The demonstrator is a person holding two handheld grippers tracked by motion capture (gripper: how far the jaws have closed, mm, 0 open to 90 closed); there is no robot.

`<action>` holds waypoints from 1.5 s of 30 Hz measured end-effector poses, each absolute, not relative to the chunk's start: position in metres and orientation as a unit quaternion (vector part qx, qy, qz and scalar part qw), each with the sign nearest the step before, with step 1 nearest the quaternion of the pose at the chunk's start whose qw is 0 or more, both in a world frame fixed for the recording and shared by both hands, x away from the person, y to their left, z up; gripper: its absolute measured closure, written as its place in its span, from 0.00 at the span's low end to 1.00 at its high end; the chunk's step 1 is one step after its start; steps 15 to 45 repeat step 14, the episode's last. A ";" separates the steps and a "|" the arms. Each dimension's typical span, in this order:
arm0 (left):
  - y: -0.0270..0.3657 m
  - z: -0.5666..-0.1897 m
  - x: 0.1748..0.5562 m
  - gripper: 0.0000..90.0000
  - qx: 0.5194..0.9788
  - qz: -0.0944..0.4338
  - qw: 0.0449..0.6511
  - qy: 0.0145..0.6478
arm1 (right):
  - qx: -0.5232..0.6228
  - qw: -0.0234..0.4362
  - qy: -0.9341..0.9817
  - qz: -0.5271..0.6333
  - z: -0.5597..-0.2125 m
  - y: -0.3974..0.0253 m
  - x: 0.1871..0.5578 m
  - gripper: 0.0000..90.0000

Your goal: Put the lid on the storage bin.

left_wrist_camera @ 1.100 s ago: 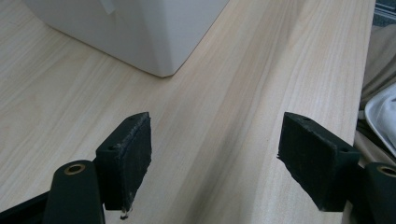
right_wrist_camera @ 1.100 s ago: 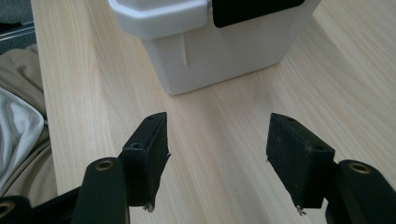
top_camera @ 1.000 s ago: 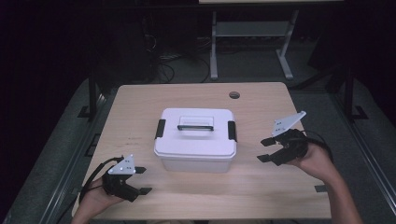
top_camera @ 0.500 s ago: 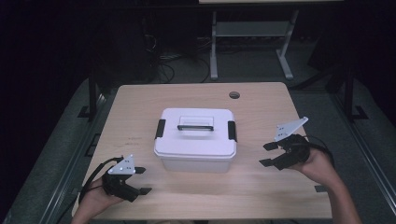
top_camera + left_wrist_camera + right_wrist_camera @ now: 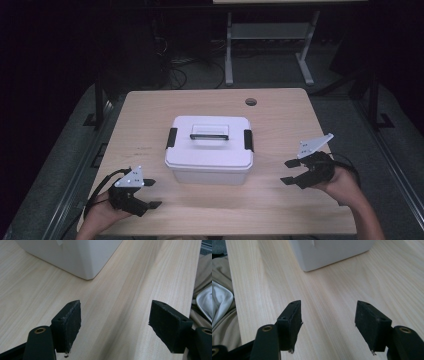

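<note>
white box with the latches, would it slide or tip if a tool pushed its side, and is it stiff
The box is wide and low with a flat base, so a low push would probably slide it over the smooth table rather than tip it. Its walls look like hard plastic, so likely stiff. Both black latches seem shut, so the lid should stay on; weight can't be judged.

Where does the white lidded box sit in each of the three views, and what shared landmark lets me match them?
High view: the white lidded box sits mid-table, between the two tools.
Left gripper view: one lower corner of it is at the top left, beyond the open jaws.
Right gripper view: a lower corner is at top centre.
Shared landmark: the light wood table it stands on.
</note>
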State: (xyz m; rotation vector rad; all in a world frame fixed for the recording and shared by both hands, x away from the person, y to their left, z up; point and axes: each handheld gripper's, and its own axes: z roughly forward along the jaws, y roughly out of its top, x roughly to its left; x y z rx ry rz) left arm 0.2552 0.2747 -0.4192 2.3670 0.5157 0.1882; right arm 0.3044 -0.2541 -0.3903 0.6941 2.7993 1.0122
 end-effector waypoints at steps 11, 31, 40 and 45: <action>0.274 -0.420 0.256 0.28 0.914 0.072 0.346 0.198 | 0.233 0.045 0.911 0.338 -0.398 -0.262 0.298 0.40; 0.275 -0.420 0.256 0.28 0.914 0.073 0.346 0.198 | 0.234 0.046 0.911 0.337 -0.397 -0.262 0.298 0.39; 0.275 -0.420 0.256 0.28 0.914 0.073 0.346 0.198 | 0.234 0.046 0.911 0.337 -0.397 -0.262 0.298 0.39; 0.275 -0.420 0.256 0.28 0.914 0.073 0.346 0.198 | 0.234 0.046 0.911 0.337 -0.397 -0.262 0.298 0.39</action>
